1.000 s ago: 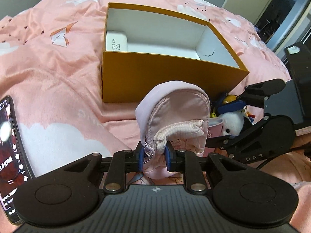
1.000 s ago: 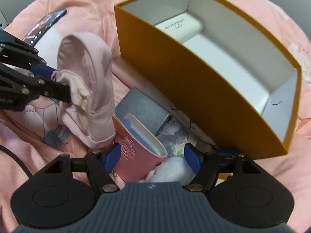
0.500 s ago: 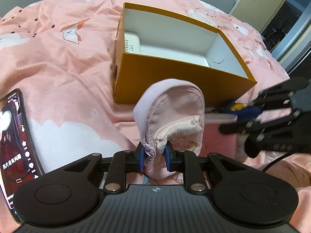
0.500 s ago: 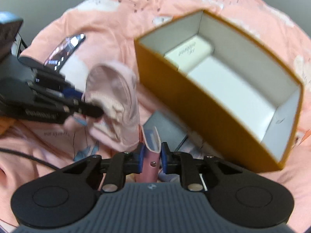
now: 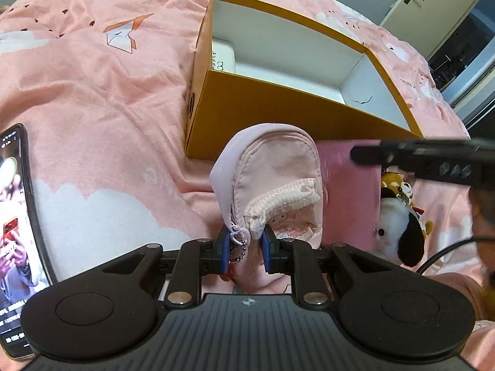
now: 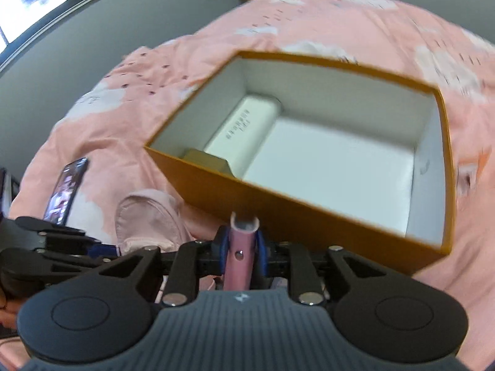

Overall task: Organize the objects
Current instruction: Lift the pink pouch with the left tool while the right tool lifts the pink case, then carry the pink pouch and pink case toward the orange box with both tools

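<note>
A pale pink zip pouch point(image 5: 272, 167) stands upright on the pink bedding, and my left gripper point(image 5: 246, 244) is shut on its lower edge by the zipper pull. My right gripper point(image 6: 241, 247) pinches a slim pink case point(image 6: 244, 225) between its pads; its jaws are opening slightly with the case still pressed between them. It holds the case above the near wall of the open orange box point(image 6: 278, 204). The left wrist view shows that case point(image 5: 349, 191) as a flat pink panel beside the pouch, under the right gripper's black finger point(image 5: 386, 156). A white case point(image 6: 244, 126) lies inside the box.
A lit phone point(image 5: 15, 216) lies on the bedding at the left. A black-and-white plush dog point(image 5: 399, 219) with small toys lies at the right. A small brown box point(image 6: 205, 159) sits in the orange box's near corner. A door point(image 5: 433, 6) stands beyond the bed.
My right gripper closed on the pink case, lifted it off the bedding and rolled, so it now looks down into the box. My left gripper stayed shut on the pouch.
</note>
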`<state>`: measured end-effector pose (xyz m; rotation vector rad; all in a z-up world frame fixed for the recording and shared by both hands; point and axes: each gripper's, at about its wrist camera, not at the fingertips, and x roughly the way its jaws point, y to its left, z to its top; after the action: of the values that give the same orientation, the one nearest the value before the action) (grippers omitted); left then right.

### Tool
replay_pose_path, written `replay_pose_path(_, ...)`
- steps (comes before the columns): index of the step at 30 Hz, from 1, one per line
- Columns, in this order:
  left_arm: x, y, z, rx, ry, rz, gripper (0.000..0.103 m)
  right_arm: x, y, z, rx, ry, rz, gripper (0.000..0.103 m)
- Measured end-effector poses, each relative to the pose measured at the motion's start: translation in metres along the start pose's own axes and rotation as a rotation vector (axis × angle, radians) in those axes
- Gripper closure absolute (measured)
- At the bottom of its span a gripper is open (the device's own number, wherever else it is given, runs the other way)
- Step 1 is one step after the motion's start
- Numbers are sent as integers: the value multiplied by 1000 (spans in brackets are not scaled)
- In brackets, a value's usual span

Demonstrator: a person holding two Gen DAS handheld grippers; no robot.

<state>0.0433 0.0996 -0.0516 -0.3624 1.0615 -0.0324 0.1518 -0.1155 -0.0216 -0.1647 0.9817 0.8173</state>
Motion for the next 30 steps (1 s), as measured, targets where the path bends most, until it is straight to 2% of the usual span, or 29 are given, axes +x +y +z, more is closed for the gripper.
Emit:
replay_pose_path(3,1,0,0,-4,0,2,81,12,0,-16,34,8,-28,74)
replay_pose_path(5,1,0,0,-7,2,5,81,12,-2,-25,75,10,-47,56)
replay_pose_path(7,1,0,0,-8,1,8,81,10,-3,-31,97,11,-70,55)
replay_pose_path(10,0,-1,0,-5,-1,7,81,2,-3,-35,103,13,-103,47)
replay_pose_path(16,0,-1,0,-3,2,9,81,9,-4,-35,76,117,-61,42)
replay_pose_path(22,1,-2,0,-4,8,14,81,32,-4,-33,41,193,-63,43)
replay_pose_path(24,2,-2,-1,-6,8,18,81,32,-2,-34,23,193,-82,49)
replay_pose_path(26,3,-1,0,-8,10,22,81,28,-3,-35,40,172,-104,64)
replay_pose_path(28,3,-1,0,-8,11,29,81,19,-7,-35,93,140,-79,70)
replay_pose_path(30,3,-1,-1,-9,12,31,81,9,-9,-35,139,109,-30,70)
